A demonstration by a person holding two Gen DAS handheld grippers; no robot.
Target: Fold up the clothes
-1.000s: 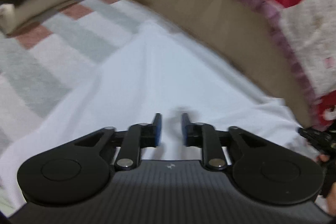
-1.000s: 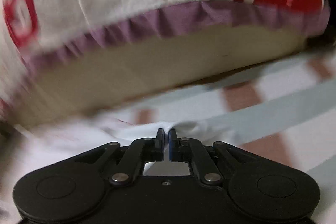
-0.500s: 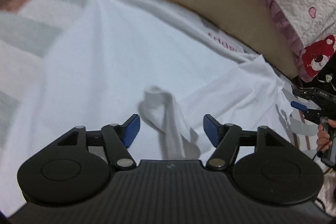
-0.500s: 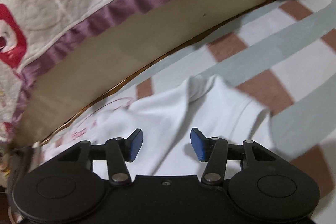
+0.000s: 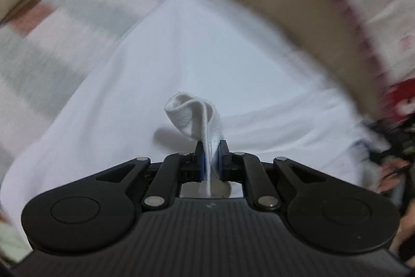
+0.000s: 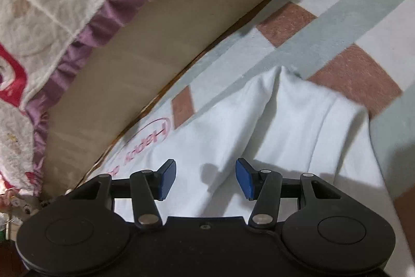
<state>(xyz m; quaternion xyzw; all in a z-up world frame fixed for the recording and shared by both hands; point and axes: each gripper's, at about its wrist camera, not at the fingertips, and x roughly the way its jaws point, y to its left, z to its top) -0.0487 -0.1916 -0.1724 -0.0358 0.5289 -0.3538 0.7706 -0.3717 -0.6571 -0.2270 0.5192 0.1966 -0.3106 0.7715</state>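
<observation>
**Ana:** Both grippers sit over a white T-shirt [image 5: 160,64] spread on a checked blanket [image 6: 337,7] of pale green, white and rust squares. What are they doing?

**Ben:** On the left gripper [image 5: 210,160], the jaws are closing on a raised pinch of the white cloth, which stands up between the blue pads and curls over at the top. On the right gripper [image 6: 205,179], the jaws stand about half open with nothing between them, hovering just above a creased part of the shirt near its pink printed lettering [image 6: 147,144].

**Ana:** Where does the shirt lie?

**Ben:** Flat on the blanket, alongside a tan panel [image 6: 155,48] that carries a quilted cover with a purple frill [image 6: 103,17].

**Ana:** What could go wrong?

**Ben:** My guess is that the left pinch is thin, so a quick pull may slide it out of the pads. It may also hold only one layer, and lifting would then drag the shirt askew. The right side has no hold yet, so a one-sided lift would bunch the cloth instead of making a clean fold.
</observation>
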